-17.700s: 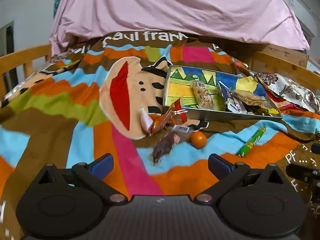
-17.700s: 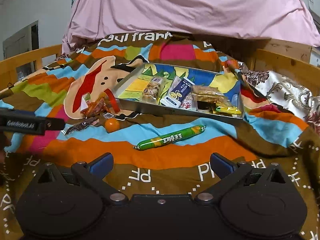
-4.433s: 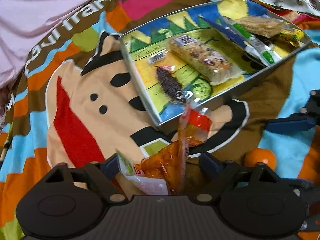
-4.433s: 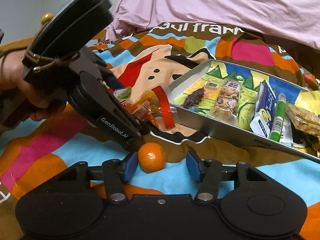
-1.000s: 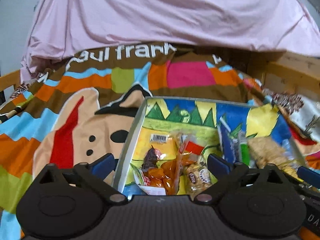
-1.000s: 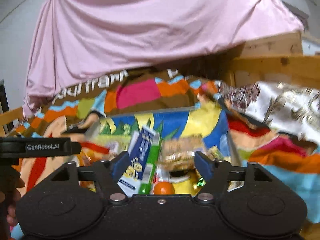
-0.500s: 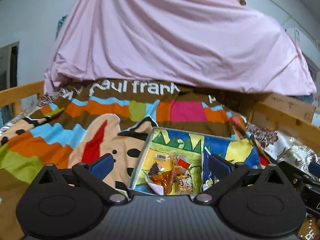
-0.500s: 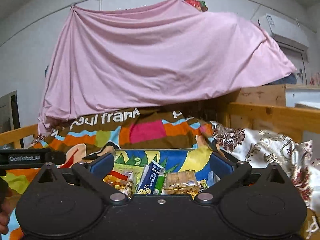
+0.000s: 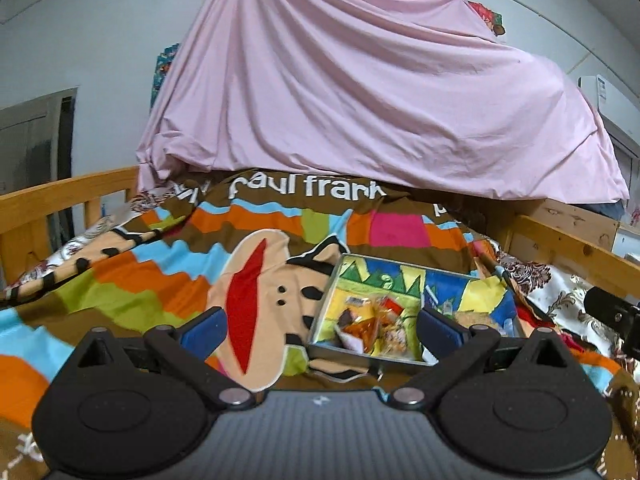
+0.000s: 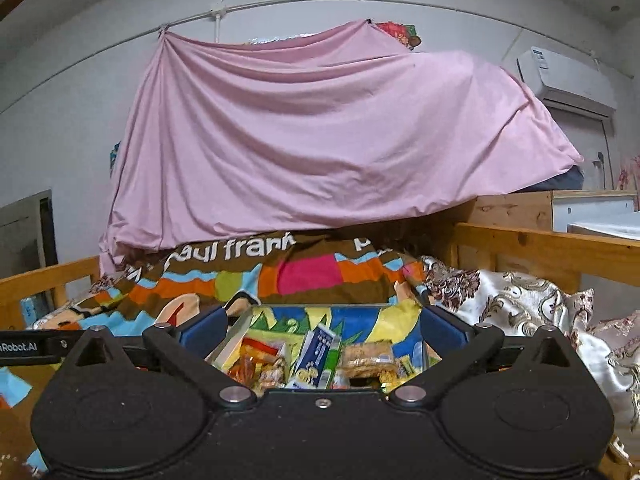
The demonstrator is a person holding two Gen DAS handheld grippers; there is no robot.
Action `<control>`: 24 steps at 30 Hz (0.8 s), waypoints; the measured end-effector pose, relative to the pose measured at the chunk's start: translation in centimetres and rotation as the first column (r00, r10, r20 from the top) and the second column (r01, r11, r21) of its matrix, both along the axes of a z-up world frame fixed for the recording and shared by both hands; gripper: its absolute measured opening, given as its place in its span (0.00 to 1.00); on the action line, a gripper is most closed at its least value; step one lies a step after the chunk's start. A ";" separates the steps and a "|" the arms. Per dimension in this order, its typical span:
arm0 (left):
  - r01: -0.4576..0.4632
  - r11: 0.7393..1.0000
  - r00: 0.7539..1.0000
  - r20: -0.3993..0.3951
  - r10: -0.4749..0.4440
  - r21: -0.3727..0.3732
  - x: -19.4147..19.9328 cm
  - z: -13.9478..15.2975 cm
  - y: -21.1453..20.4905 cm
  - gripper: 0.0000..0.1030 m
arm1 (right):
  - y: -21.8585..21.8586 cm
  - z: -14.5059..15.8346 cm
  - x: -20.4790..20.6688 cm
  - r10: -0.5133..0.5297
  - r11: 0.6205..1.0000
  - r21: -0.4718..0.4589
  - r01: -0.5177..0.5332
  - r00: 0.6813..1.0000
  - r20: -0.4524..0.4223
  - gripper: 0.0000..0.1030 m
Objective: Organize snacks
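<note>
Snack packets (image 9: 372,326) fill the metal tray (image 9: 325,312); left gripper (image 9: 322,330) and right gripper (image 10: 323,330) both spread apart, empty.

This is a bedroom in a home. A wooden-railed bed (image 9: 60,200) carries a bright cartoon-print blanket (image 9: 160,272) lettered "paul frank", with a floral satin quilt (image 10: 520,304) bunched at one side. A pink sheet (image 10: 320,140) hangs from a line across the plain wall, a wall air conditioner (image 10: 568,80) sits high in the corner, and a door (image 9: 36,140) stands at the left.
</note>
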State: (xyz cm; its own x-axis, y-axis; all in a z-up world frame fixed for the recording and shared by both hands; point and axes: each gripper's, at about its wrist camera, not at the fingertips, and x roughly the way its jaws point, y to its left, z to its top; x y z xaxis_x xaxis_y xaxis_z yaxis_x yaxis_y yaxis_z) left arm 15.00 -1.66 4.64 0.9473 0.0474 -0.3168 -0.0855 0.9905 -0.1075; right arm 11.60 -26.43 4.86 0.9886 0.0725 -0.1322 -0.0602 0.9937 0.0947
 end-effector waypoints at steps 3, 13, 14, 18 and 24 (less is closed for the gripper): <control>-0.014 1.000 1.000 -0.008 0.014 -0.005 -1.6 -0.3 0.5 1.00 | 0.2 -0.2 -1.1 0.007 1.000 -0.004 -0.007 1.000 -0.012 0.99; -0.032 0.999 0.999 -0.026 0.031 -0.025 -5.1 -1.2 1.9 1.00 | 1.0 -1.4 -4.4 0.031 0.999 -0.042 -0.033 0.998 -0.053 0.99; -0.032 0.999 0.999 -0.028 0.031 -0.028 -5.2 -1.3 2.0 1.00 | 1.0 -1.5 -4.5 0.034 0.998 -0.043 -0.036 0.998 -0.057 0.99; -0.028 0.999 0.999 -0.035 0.027 -0.033 -5.7 -1.9 2.2 1.00 | 1.4 -2.1 -5.1 0.044 0.998 -0.048 -0.048 0.996 -0.075 0.99; -0.017 0.999 0.999 -0.046 0.016 -0.028 -5.9 -2.8 2.4 1.00 | 1.8 -3.1 -5.2 0.043 0.998 -0.041 -0.048 0.992 -0.119 0.99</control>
State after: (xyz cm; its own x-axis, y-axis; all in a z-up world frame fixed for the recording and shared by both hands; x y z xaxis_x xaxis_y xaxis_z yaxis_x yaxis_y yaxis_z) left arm 9.06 0.71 1.83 0.9309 0.0530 -0.3615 -0.1072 0.9855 -0.1315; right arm 6.41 -24.67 1.75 0.9616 0.1082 -0.2522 -0.0960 0.9936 0.0600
